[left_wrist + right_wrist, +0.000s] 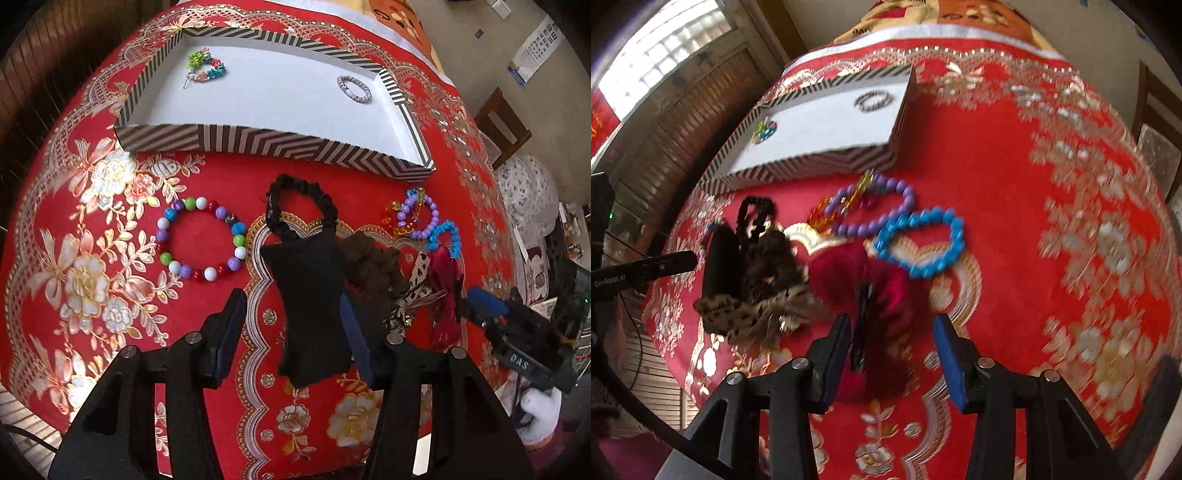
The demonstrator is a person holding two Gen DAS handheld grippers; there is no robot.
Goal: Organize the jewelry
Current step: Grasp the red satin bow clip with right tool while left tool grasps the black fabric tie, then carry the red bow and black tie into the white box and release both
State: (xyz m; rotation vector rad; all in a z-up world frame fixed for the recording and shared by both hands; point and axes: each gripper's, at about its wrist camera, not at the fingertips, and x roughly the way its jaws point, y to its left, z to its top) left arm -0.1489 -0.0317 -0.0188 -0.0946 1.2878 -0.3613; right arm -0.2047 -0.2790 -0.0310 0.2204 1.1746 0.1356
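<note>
A striped tray [258, 138] at the back of the red cloth holds a colourful bead piece [205, 66] and a silver ring bracelet [354, 88]. My left gripper [295, 317] is open around a black bow hair tie [310, 284]. A multicolour bead bracelet [201, 240] lies to its left. My right gripper [892, 328] is open over a magenta bow clip [871, 291]. A blue bead bracelet [919, 242], a purple bead bracelet [875, 206], a brown scrunchie [768, 262] and a leopard feather clip [738, 314] lie nearby.
The tray also shows in the right wrist view [827, 162]. A wooden chair [502, 125] stands beyond the table's right edge. Louvred shutters [683, 110] are at the left. The right wrist view is motion-blurred.
</note>
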